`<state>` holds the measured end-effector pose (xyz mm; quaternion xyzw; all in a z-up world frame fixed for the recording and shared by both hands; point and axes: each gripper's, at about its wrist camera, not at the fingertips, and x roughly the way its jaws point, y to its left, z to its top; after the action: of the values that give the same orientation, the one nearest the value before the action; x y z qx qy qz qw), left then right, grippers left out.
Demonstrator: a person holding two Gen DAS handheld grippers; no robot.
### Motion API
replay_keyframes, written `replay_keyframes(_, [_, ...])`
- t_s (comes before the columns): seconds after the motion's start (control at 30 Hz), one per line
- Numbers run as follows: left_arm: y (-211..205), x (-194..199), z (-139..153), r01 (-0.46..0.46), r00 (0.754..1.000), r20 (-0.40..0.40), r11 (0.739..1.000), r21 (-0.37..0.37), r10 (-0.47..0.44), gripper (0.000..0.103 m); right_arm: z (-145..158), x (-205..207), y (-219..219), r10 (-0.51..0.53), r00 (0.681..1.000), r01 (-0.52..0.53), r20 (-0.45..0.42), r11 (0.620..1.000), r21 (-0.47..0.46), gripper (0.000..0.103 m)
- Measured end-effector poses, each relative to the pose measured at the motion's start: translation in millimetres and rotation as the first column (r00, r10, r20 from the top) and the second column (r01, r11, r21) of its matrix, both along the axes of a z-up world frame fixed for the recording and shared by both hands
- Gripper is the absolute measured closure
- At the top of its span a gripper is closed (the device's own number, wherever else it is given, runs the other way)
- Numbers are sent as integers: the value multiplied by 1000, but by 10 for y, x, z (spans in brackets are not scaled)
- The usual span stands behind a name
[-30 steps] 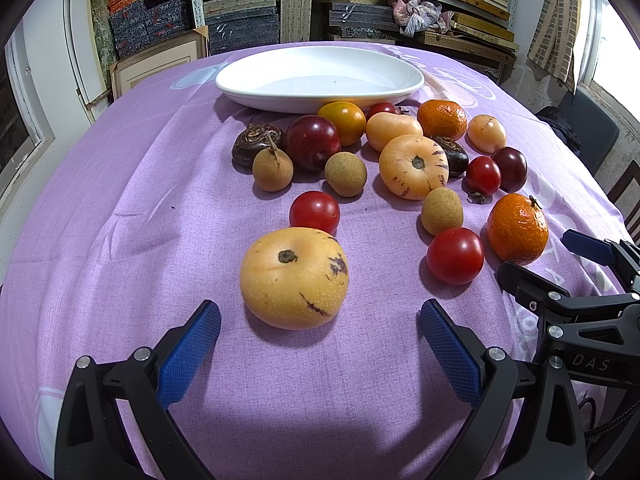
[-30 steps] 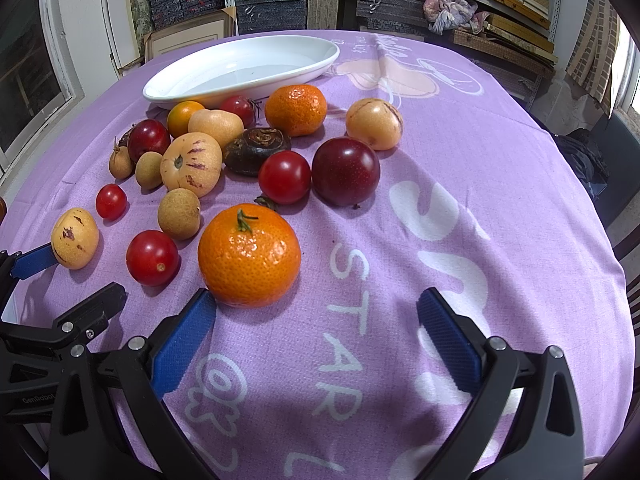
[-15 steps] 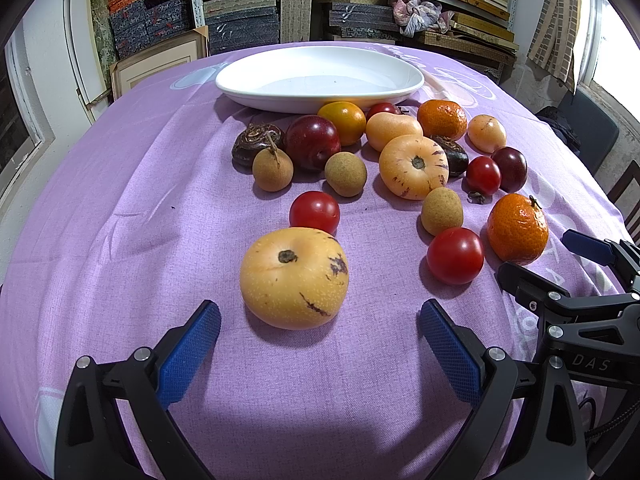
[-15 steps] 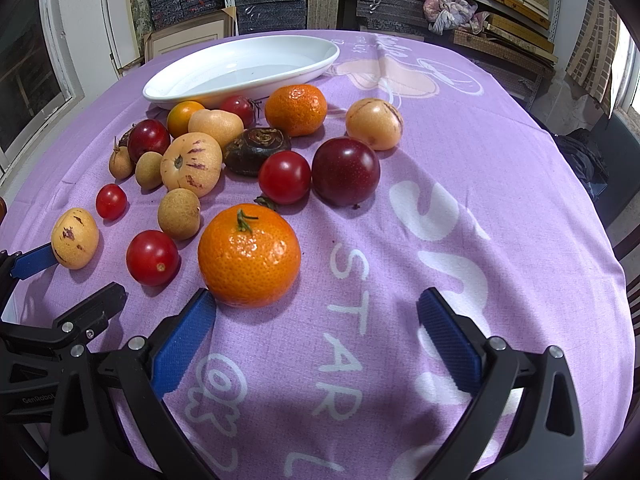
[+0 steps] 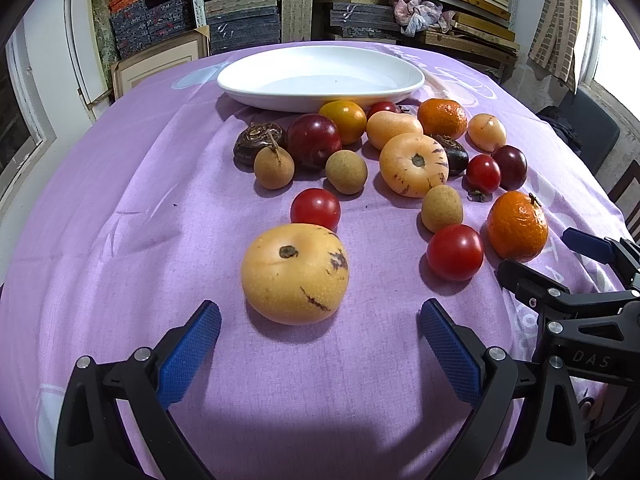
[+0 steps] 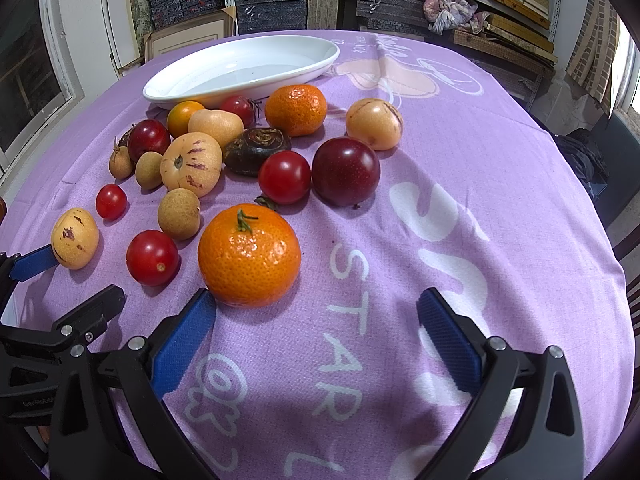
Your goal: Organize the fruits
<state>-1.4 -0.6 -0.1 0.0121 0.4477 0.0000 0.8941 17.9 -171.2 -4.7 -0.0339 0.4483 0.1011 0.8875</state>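
Note:
Several fruits lie loose on a purple tablecloth (image 5: 120,208) in front of an empty white oval plate (image 5: 320,76). Nearest my left gripper (image 5: 320,344) is a big yellow pepino melon (image 5: 295,274), just ahead of the open blue pads. My right gripper (image 6: 318,332) stands open too, and a mandarin (image 6: 249,255) sits close to its left pad (image 6: 182,342). Behind lie cherry tomatoes (image 5: 455,252), longans (image 5: 346,171), dark plums (image 6: 345,171), a second mandarin (image 6: 296,109), more pepinos (image 6: 191,164) and a dark brown fruit (image 6: 256,150). Neither gripper holds anything.
The white plate (image 6: 240,70) sits at the table's far side. Shelves (image 5: 360,4) stacked with boards and boxes stand behind the round table. The right gripper's body (image 5: 576,312) shows at the left wrist view's right edge. The cloth's printed right half (image 6: 460,208) carries no fruit.

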Motion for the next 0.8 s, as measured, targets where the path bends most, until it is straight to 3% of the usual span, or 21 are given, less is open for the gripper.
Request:
replay_keyframes(0.1, [5, -6, 15, 20, 1000, -19, 1000, -2, -20, 3, 2, -15, -4, 15, 1000, -15, -2, 1000, -3, 4])
replay_keyframes(0.27, [66, -28, -11, 158, 987, -14, 987, -10, -158, 3, -27, -25, -59, 155, 987, -156, -39, 988, -15, 4])
replay_keyframes(0.37, [55, -9, -40, 166, 986, -24, 986, 3, -166, 3, -1, -66, -112, 246, 969, -246, -9, 969, 13, 4])
replay_keyframes(0.53, [70, 25, -29, 176, 984, -32, 984, 0, -176, 3, 14, -87, -145, 382, 924, -383, -21, 924, -19, 4])
replay_keyframes(0.7, [83, 34, -15, 174, 984, -29, 985, 0, -174, 3, 30, -138, -199, 413, 910, -413, -18, 910, -10, 4])
replay_keyframes(0.8, [83, 45, -8, 174, 984, -31, 985, 1, -174, 3, 110, -155, -334, 399, 915, -402, 54, 912, 79, 4])
